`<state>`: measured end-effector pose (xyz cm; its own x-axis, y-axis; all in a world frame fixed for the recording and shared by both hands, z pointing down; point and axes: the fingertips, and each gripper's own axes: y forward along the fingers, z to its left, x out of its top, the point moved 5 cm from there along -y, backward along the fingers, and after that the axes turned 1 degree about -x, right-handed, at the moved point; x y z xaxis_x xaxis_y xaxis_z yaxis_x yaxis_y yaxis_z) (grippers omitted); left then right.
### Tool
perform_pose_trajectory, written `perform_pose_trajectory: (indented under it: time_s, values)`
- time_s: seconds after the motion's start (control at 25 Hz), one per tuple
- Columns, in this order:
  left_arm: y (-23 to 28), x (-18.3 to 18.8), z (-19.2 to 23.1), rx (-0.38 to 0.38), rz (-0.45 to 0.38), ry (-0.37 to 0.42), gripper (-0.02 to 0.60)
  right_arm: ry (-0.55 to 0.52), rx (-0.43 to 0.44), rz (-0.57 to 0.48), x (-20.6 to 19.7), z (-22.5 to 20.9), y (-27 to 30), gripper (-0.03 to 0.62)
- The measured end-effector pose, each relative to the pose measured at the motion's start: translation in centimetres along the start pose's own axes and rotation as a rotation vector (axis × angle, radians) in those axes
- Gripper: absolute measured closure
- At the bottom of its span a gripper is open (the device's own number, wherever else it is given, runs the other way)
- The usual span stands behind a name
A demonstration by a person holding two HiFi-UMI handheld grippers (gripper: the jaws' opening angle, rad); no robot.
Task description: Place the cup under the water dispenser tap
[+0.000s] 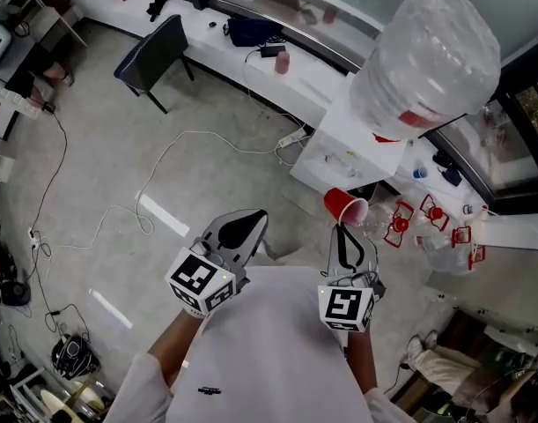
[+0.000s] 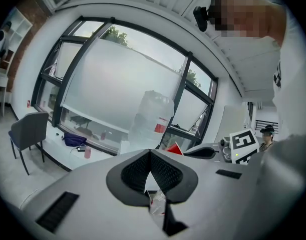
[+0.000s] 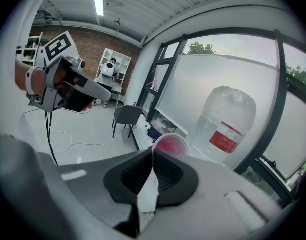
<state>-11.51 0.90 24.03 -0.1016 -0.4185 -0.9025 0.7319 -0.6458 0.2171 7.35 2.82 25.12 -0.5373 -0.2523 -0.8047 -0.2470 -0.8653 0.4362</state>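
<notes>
Carrying the red cup (image 1: 345,206), clamped by its rim in the right gripper (image 1: 343,229) at centre frame, toward the water dispenser (image 1: 352,139) upper right, holding the left gripper (image 1: 248,221) closed and empty, next needing a set-down under the tap, apparently hidden from here.

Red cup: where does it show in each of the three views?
Head view: red cup, right of centre, below the water bottle.
Left gripper view: a red sliver just right of centre.
Right gripper view: centre, just above the jaws.
Shared landmark: the water bottle, in all three.
</notes>
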Motion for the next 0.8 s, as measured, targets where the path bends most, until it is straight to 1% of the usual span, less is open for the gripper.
perform_pose_trajectory:
  time_s: [0.2,0.44,0.68,0.8]
  values:
    - [1.5,-1.0,0.0,-0.012,0.04,-0.016,0.581,0.001,0.018,0.007,-0.3,-0.3,1.2,0.571]
    - [2.2,-1.3,-0.4,-0.005,0.057,-0.02,0.581,-0.01,0.039,0.011,-1.0,-0.7,2.0,0.571]
    - [3.5,-2.2,0.1,0.005,0.09,0.008,0.581,-0.028,0.061,0.023,-3.1,-0.2,3.9,0.571]
    - [3.7,-2.8,0.4,0.019,0.099,0.006,0.581,-0.035,0.08,0.017,-3.6,0.4,4.7,0.571]
